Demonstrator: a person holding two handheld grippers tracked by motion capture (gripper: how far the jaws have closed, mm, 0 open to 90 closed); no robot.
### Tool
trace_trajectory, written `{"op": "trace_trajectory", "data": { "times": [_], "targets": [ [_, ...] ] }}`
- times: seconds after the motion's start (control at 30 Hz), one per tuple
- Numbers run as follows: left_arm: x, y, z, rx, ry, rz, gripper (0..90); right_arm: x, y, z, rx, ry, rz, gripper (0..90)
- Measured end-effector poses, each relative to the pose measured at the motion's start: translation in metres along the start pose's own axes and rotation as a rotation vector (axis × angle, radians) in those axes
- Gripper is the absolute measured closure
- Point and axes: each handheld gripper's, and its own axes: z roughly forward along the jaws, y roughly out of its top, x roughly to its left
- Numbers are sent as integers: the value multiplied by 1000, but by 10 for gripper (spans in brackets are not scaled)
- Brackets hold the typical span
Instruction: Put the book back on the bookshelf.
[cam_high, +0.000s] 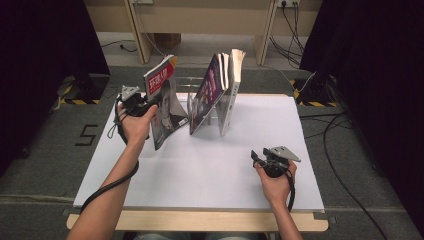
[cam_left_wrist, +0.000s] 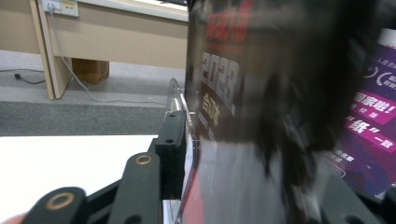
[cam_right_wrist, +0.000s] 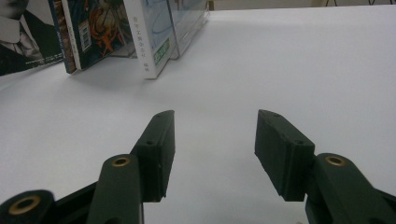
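A: Item one, the magazine (cam_high: 162, 102)?

B: One, with a red title band and a portrait on the cover, at about 10 o'clock on the white table (cam_high: 210, 165). It stands on its lower edge, long axis running up and down but tilted, with the top leaning toward 11 o'clock. The cover faces the person. In the left gripper view the magazine (cam_left_wrist: 261, 116) is a dark blur across the jaws.

A: Left gripper (cam_high: 137, 106)?

B: One, at the magazine's left edge. Its jaws stand partly apart with the magazine between them; one jaw sits just beside the clear plastic stand (cam_left_wrist: 180, 105). Whether the pads press on the cover, I cannot tell.

A: Right gripper (cam_high: 260, 159)?

B: One, at about 4 o'clock on the table, well apart from the books. In its own view the right gripper (cam_right_wrist: 215, 140) has its jaws spread wide, with nothing between them but bare table.

A: Other stock?

B: Three standing volumes that I can count: a purple magazine (cam_high: 207, 92) and two pale-spined books (cam_high: 231, 85), leaning together at 12 o'clock, just right of the first magazine.
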Motion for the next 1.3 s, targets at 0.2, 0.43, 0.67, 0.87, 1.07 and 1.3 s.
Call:
{"op": "trace_trajectory", "data": {
  "times": [0.2, 0.43, 0.67, 0.87, 1.07, 1.3],
  "targets": [
    [2, -1, 0, 14, 2, -13, 613, 0, 0, 0, 1, 0, 3, 485],
    [1, -3, -3, 4, 0, 12, 838, 0, -1, 1, 10, 4, 5, 482],
    [1, -1, -7, -3, -9, 36, 864, -1, -1, 1, 12, 2, 7, 481],
    [-1, 4, -7, -23, -23, 50, 866, -1, -1, 2, 11, 1, 7, 482],
    [-11, 14, -1, -50, -37, 102, 866, -2, -2, 2, 16, -1, 9, 482],
    [-20, 27, 7, -103, -38, 121, 866, -3, -2, 1, 10, -1, 15, 484]
  ]
}}
